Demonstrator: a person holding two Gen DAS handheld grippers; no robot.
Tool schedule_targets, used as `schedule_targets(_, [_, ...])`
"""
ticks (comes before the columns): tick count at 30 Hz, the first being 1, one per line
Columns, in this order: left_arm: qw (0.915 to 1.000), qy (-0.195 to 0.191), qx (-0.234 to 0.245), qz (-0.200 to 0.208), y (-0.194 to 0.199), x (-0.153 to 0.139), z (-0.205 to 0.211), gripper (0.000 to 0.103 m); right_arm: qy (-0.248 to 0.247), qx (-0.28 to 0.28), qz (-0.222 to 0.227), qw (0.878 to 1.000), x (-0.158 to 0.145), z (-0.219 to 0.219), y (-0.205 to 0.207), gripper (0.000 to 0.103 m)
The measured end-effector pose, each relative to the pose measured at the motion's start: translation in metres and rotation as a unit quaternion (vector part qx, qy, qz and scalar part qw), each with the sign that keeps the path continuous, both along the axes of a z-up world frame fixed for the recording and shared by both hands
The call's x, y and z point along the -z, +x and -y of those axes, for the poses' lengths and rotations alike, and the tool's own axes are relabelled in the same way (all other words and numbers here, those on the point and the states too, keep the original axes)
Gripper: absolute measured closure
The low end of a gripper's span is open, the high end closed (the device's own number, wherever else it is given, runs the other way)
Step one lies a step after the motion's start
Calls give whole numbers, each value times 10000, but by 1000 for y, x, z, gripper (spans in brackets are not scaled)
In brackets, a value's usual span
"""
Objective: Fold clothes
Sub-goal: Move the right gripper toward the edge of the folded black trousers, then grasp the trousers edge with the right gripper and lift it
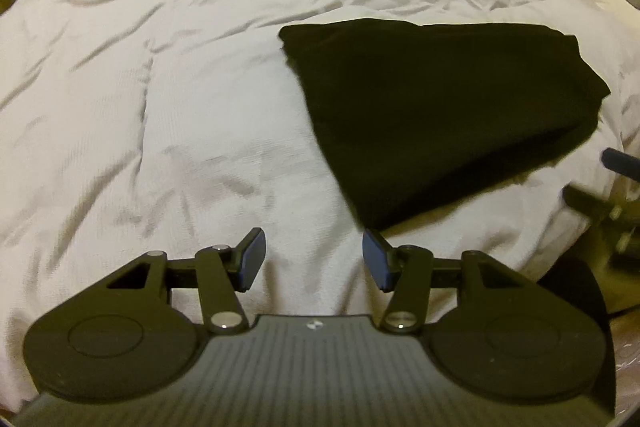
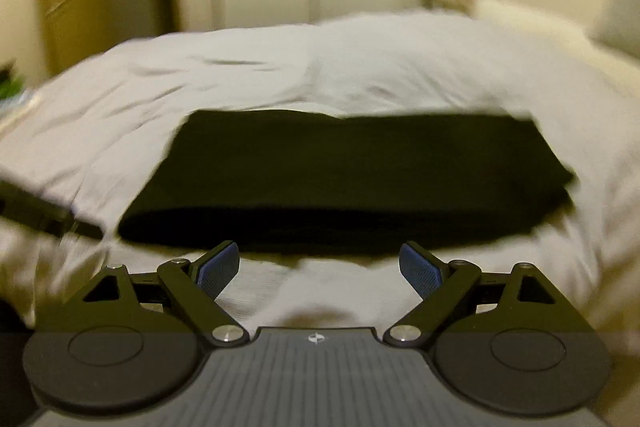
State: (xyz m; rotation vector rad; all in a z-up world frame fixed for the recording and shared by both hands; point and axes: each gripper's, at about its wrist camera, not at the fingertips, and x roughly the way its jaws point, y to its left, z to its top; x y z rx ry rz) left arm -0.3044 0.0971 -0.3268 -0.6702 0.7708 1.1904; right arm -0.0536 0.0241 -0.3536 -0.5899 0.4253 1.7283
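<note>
While a black folded fabric garment (image 1: 440,115) lies flat on the rumpled white quilted duvet (image 1: 160,87), both hand-held grippers hang above the bed with nothing between their blue pads. The left gripper (image 1: 314,259) stands partly open beside the garment's near corner; the right gripper (image 2: 320,269) gapes wide just short of its near folded edge. The fold appears largely done, judging by the stacked layers. A further fold would call for pinching that near edge cleanly through every layer.
</note>
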Motion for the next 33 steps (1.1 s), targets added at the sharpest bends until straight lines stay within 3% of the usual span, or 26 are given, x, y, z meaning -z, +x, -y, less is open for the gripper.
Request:
schedule_targets(5, [9998,-91,-61,166,-13,3,-11,54,562,-1104,1137,9858,17,-2,-58,14])
schedule_targets(11, [9994,-163,-106,273,-23,10,-24,54,890,-1976,2540,9426,56,-11,-106,14])
schedule_targets(13, [9993,-176,-94,311,-25,11,-27,54,1053,-2174,2854,9275,66,-12,-117,14])
schedule_targets(17, [9991,-156,-70,387,-28,12,-33,54,1340,-2340,3138,9104,77,-16,-135,14])
schedule_targets(20, [9989,-134,-82,451,-31,11,-39,54,1533,-2340,3287,9021,83,-23,-145,20])
schedule_targets(22, [9985,-124,-123,518,-33,10,-43,54,1549,-2397,3341,8983,88,-27,-151,42])
schedule_targets(23, [9983,-127,-146,549,-34,10,-45,54,1482,-2390,3232,9036,87,-30,-151,49])
schedule_targets(25, [9980,-103,-175,591,-35,7,-49,54,1343,-2374,3007,9139,84,-36,-150,82])
schedule_targets(26, [9980,-79,-179,596,-35,5,-51,54,1278,-2291,2801,9234,80,-40,-145,87])
schedule_targets(27, [9982,-43,-167,582,-33,2,-53,54,1142,-2179,2316,9412,70,-46,-137,91])
schedule_targets(28, [9983,-2,-141,560,-30,-1,-56,54,868,-1985,1459,9653,55,-58,-120,92])
schedule_targets(29, [9985,47,-100,543,-26,-5,-59,54,600,-1774,637,9802,42,-70,-100,93])
schedule_targets(30, [9985,101,-41,544,-21,-9,-62,54,327,-1549,-190,9872,29,-81,-80,93])
schedule_targets(31, [9984,155,21,550,-15,-13,-65,54,166,-1238,-1112,9859,17,-92,-53,92])
schedule_targets(33, [9977,289,207,578,2,-23,-73,54,131,-691,-2318,9702,0,-104,-3,92])
